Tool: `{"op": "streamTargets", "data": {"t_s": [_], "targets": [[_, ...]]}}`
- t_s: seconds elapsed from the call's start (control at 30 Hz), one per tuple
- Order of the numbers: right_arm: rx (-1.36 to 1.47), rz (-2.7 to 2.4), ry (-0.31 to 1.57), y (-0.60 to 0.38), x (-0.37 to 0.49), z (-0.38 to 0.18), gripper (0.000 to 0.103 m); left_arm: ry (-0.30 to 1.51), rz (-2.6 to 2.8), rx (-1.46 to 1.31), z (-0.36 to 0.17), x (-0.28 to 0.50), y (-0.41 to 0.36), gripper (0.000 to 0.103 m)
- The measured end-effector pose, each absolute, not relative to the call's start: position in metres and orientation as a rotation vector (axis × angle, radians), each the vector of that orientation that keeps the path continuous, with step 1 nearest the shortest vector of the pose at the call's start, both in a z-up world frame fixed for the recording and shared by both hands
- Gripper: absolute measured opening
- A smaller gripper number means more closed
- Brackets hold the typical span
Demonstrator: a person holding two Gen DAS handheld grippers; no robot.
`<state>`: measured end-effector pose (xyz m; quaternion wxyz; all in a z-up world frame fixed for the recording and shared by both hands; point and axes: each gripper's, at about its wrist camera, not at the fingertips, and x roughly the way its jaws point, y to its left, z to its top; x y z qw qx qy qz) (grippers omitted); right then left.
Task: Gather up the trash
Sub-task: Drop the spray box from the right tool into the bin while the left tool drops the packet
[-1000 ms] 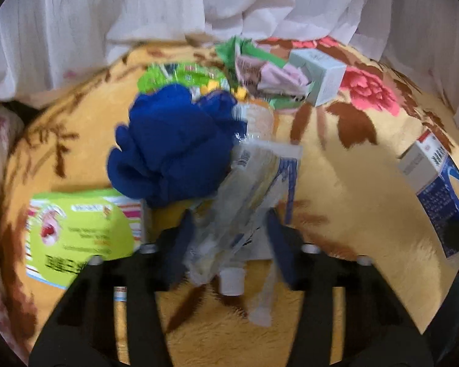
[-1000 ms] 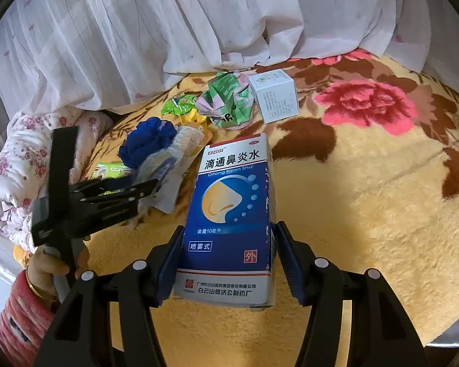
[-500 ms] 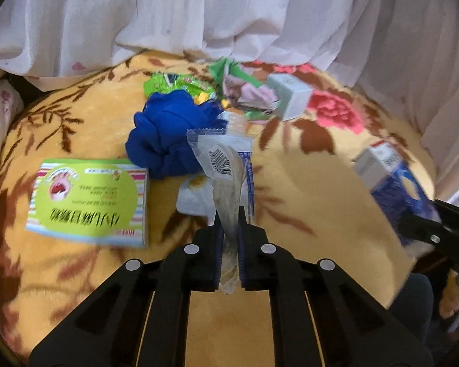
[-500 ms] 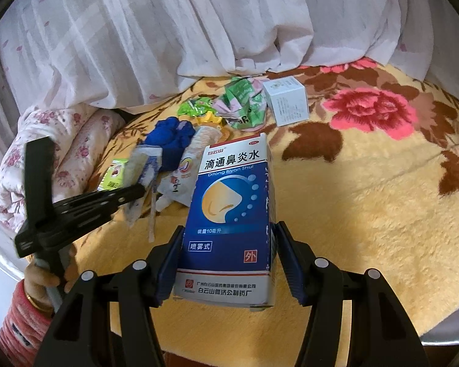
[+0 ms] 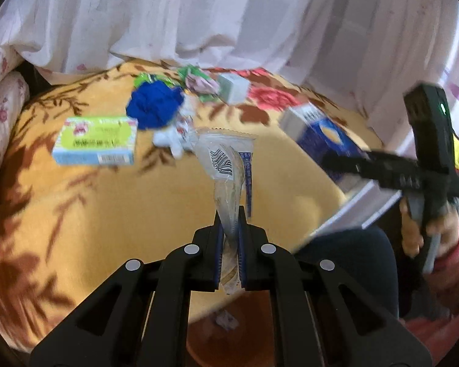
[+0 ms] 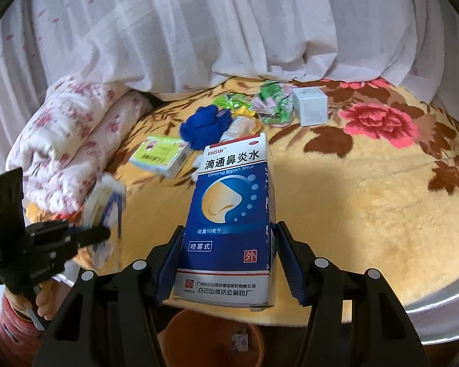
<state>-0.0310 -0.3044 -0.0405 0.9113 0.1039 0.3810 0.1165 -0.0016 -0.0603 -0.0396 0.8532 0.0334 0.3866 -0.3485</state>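
The blue and white box (image 6: 229, 223) carries these printed markings, top to bottom: "白云山"; "OTC" in a small oval; "滴通鼻炎水"; "Ditong Biyan Shui"; "装量10毫升"; "喷雾式"; "外" in a red square; "白云山何济公制药厂" on the bottom strip. The clear wrapper (image 5: 226, 165) shows a barcode, its digits unreadable. The green box (image 6: 157, 155) shows a barcode; its print is illegible.

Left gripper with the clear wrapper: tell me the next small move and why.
Probably carry it a little further over the orange bin and then open. The left gripper is shut on the clear plastic wrapper, already lifted off the yellow floral blanket, and the bin's rim shows just below the fingers. The right gripper holds the blue nasal spray box.
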Motion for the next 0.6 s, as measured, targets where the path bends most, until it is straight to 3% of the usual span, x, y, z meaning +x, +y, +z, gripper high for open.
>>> {"op": "streamTargets", "data": {"t_s": [0.6], "targets": [[0.056, 0.389, 0.934, -0.256, -0.125, -0.090, 0.058, 1.025, -0.768, 0.064, -0.118, -0.100, -0.047, 0.007]]}}
